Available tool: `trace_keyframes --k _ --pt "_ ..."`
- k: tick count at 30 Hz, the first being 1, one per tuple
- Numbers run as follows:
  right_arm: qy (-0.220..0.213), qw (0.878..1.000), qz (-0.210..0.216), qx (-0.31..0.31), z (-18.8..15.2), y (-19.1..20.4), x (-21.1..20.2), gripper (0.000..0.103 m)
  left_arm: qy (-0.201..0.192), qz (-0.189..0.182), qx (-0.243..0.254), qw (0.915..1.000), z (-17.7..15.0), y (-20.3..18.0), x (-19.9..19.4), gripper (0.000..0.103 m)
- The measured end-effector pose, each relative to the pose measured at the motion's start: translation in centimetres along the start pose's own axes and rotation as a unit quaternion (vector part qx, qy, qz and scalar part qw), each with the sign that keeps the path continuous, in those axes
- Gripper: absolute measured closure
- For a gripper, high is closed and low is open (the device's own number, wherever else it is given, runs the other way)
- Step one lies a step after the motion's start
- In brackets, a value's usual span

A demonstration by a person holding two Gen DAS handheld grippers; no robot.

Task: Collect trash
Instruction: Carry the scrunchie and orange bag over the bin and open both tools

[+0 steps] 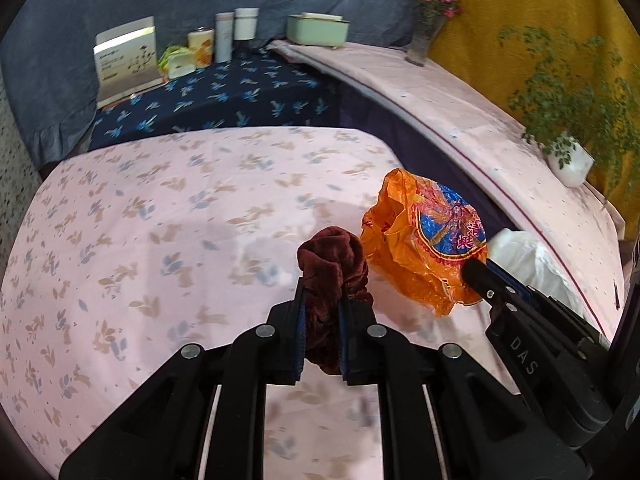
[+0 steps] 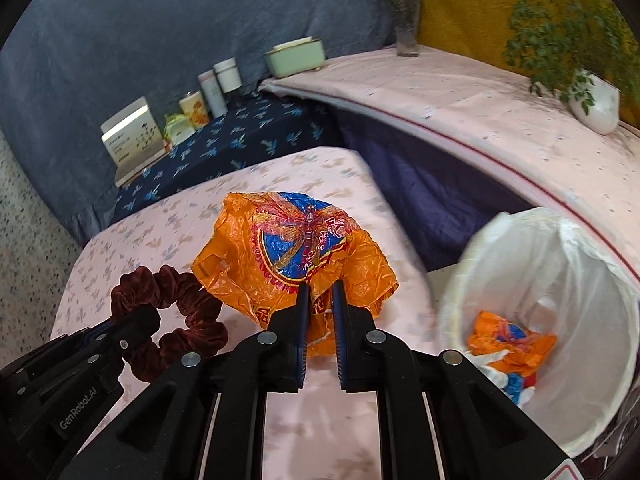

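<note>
My left gripper is shut on a dark red velvet scrunchie, lifted above the pink floral table. In the right wrist view the same scrunchie hangs from the left gripper at the lower left. My right gripper is shut on the edge of a crumpled orange plastic bag with a blue dragonfly print; that bag and the right gripper show at the right of the left wrist view. A bin with a white liner stands to the right, with orange and white scraps inside.
A dark blue floral surface behind holds a card, tins and cups. A pale shelf at the right carries a green box, a flower vase and a potted plant.
</note>
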State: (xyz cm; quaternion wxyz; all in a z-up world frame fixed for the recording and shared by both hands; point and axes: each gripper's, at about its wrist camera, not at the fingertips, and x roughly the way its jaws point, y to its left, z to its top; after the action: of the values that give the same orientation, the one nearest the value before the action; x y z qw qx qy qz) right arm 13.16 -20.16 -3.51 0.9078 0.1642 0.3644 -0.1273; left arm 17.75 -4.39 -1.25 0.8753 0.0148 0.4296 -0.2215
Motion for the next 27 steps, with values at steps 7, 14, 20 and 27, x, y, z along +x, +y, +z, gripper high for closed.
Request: trace_keyframes --k 7,14,20,27 --pt "-0.031 0.998 -0.032 0.033 0.1 -6.0 -3.8 0.092 -0.005 -0.032 0.043 0.9986 0.0 -6.4 -1.0 0.091" --pt "-0.048 0.994 -0.065 0.076 -0.5 -11.9 -6.2 0.092 -0.002 -0.059 0.086 0.9946 -0.9 -12.2 -1.1 0.091" --pt "-0.05 0.989 -0.085 0.107 -1.4 -15.8 -7.2 0.092 0.012 -0.08 0.112 0.9905 -1.7 -16.3 -0.4 0.091" --pt "-0.047 0.986 -0.1 0.127 -2.5 -18.9 -8.0 0.092 0.025 -0.092 0.132 0.9867 -2.6 -19.5 0.6 0.091"
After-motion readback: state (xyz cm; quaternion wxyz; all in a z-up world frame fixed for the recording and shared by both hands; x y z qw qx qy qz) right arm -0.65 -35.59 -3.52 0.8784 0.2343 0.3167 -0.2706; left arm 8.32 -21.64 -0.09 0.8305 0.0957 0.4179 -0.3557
